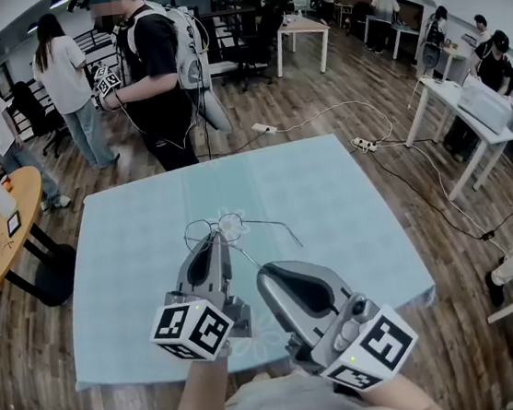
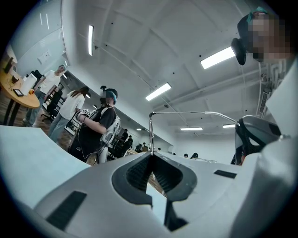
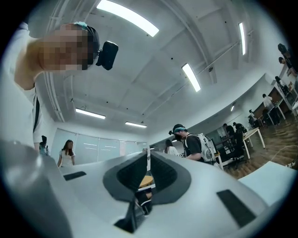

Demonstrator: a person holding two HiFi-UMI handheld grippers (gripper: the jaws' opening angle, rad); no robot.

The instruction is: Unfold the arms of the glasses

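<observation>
Left gripper (image 1: 214, 237) clamped on the glasses (image 1: 228, 222) above the table (image 1: 338, 189); right gripper (image 1: 263, 271) pinched shut on one arm (image 2: 195, 112), at its tip. Risk: the thin wire slips free, or the hinge bends if pulled off-axis.

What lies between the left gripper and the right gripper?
One thin arm of the glasses bridges them, left gripper to right gripper; clearest in the left gripper view.

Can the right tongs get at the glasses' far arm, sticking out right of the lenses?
Probably yes: that far arm juts free above the table, nothing beside it, just beyond the right tongs. They seem shut on the glasses' other arm, and must release it first.
</observation>
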